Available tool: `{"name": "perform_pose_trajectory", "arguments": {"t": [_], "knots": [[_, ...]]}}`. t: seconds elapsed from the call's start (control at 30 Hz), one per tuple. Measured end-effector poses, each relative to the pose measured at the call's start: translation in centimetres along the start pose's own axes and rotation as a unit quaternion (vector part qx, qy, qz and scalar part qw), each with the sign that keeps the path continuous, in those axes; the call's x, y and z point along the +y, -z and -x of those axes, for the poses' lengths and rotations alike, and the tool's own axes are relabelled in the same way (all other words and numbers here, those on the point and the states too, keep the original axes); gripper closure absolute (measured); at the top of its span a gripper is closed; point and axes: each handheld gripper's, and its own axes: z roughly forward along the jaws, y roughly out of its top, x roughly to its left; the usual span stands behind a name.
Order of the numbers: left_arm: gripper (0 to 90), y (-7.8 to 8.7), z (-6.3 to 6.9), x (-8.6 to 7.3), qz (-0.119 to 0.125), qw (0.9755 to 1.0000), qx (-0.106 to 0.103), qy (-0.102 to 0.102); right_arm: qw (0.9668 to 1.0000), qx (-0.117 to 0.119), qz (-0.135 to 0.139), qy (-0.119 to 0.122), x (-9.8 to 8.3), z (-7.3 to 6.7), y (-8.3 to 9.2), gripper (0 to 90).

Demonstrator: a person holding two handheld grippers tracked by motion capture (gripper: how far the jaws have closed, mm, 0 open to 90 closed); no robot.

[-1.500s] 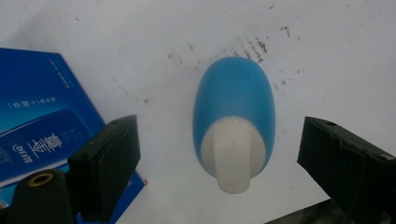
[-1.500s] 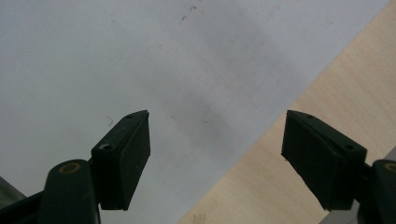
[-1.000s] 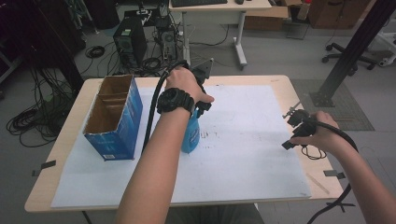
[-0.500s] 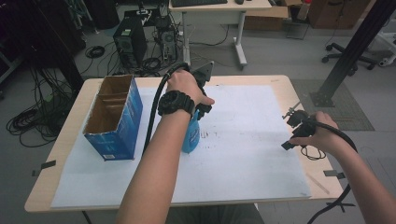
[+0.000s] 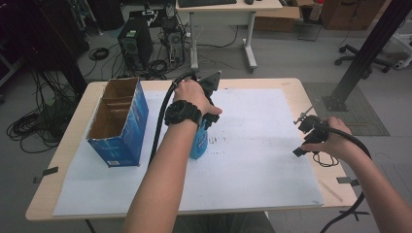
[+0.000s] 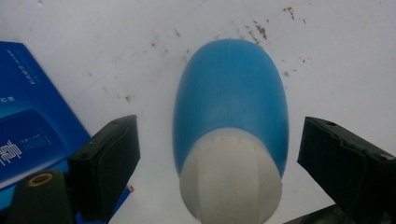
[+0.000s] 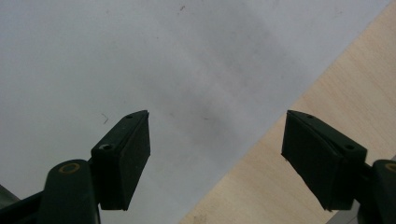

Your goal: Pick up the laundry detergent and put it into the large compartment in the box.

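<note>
High view: left gripper (image 5: 206,119) over upright blue bottle (image 5: 198,143); blue carton (image 5: 119,121) beside.
Left gripper view: jaws spread, bottle between them, untouched.
Right gripper view: right gripper (image 7: 217,158) spread wide, grasping nothing, over white sheet (image 7: 140,56) at table (image 7: 289,177) edge.

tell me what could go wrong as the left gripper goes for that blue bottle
1. The left gripper has its jaws open on either side of the blue bottle, not touching; closing off-centre could tip the upright bottle.
2. The blue box stands close beside it, so a jaw might catch it.
</note>
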Motion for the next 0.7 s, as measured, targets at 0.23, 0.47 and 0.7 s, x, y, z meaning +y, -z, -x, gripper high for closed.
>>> {"name": "perform_pose_trajectory", "arguments": {"t": [0.23, 0.47, 0.7], "knots": [[13.1, -0.6, 0.1, 0.1, -0.005, 1.0000, 0.001, -0.001, 1.0000, 0.000, 0.000, 0.000, 0.0, 0.1, -0.1, 23.9], [13.5, -1.4, 0.2, 0.1, -0.009, 1.0000, -0.001, 0.001, 1.0000, 0.001, -0.004, 0.000, 0.0, 0.1, -0.4, 23.9], [13.8, -1.9, 0.2, 0.0, -0.012, 0.9999, 0.002, 0.001, 1.0000, 0.001, -0.004, 0.000, 0.0, 0.1, -0.4, 23.9]]}}
